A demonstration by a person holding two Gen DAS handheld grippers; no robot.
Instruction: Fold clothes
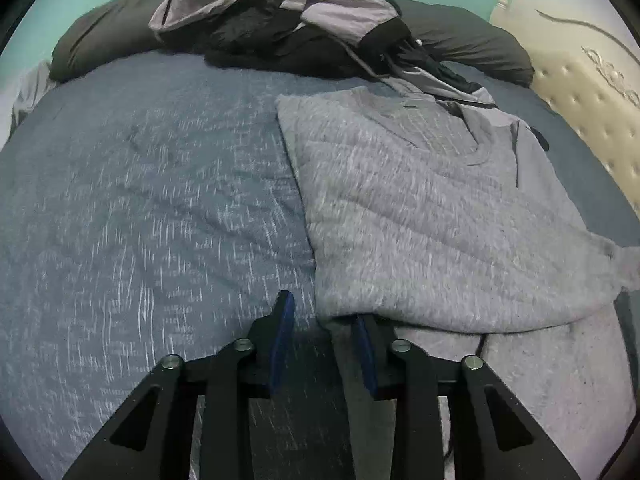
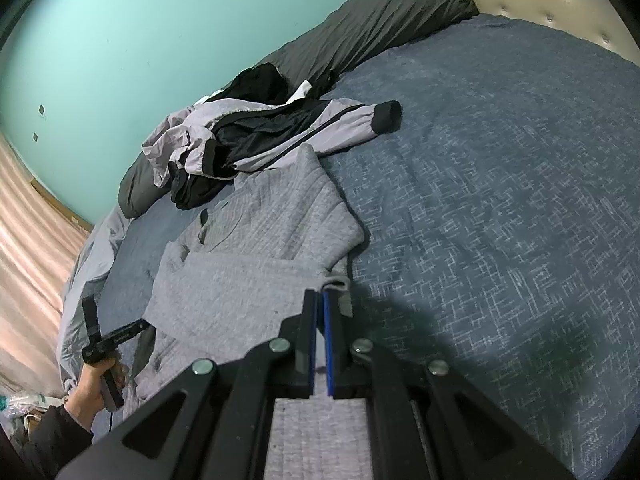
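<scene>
black fingers of the left gripper point(image 1: 320, 336) fill the bottom of the left wrist view, blue pads standing apart with nothing pinched between them; the right-hand finger tip is tucked under the near hem of the grey sweater point(image 1: 432, 208). from the tips the sweater spreads toward one and two o'clock over the blue bedspread point(image 1: 152, 200), its long axis running from the near hem up to the collar near the jacket point(image 1: 280, 12). this gripper tilts steeply down at the bed.

blue pads of the right gripper point(image 2: 321, 300) in the right wrist view are pressed together on a sweater point(image 2: 248, 276) edge at twelve o'clock, and grey cloth runs back beneath the fingers. the folded body lies toward ten and eleven o'clock. a hand point(image 2: 94, 384) at eight o'clock holds the other tool over the sweater's far edge. i judge the next fold hangs on the right gripper's hold.
</scene>
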